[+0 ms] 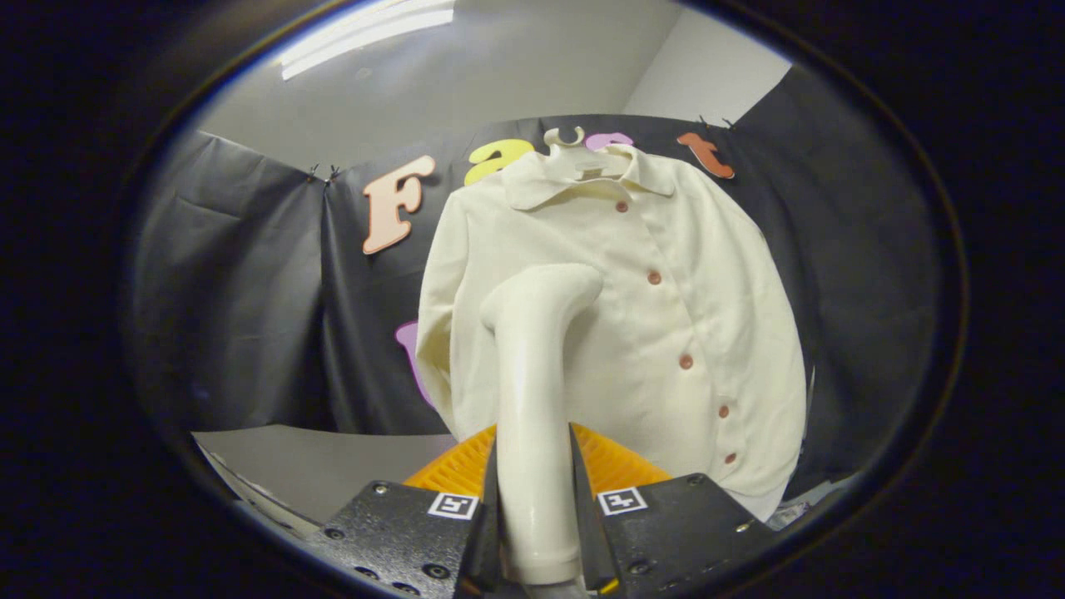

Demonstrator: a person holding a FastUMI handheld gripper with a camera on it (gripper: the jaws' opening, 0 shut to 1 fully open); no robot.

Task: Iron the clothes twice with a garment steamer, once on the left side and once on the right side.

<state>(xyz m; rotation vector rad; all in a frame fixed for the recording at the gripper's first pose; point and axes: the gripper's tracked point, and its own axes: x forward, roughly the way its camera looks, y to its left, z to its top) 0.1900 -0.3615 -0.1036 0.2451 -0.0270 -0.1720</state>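
One gripper here, and its two fingers are closed tight on the cream-white plastic garment steamer, pinching the handle from both sides with no gap I can make out. The steamer stands nearly upright between the fingers, and its bent head tips toward about 1 o'clock, pointing at the cream-white long-sleeved button shirt.

The shirt hangs on a white plastic hanger at 12 o'clock from the steamer, against the black cloth wall, with a row of reddish-brown buttons running down at roughly 1 to 3 o'clock of the steamer head. An orange ribbed plastic thing, maybe a basket or stand, sits just behind the fingers, and a pale grey tabletop lies off at 9 o'clock.

The head looks like it's in front of the shirt's chest panel, but I honestly can't tell if it's touching the fabric or just hovering.

What could go wrong, my guess:
- the handle is smooth and glossy, so it could twist or slide in the fingers mid-stroke
- pushing on a free-hanging shirt may just swing it away or knock it off the hanger
- the head could snag on a button if the pass drifts toward 3 o'clock
- both sides look alike, so it'd be easy to cover the same half twice
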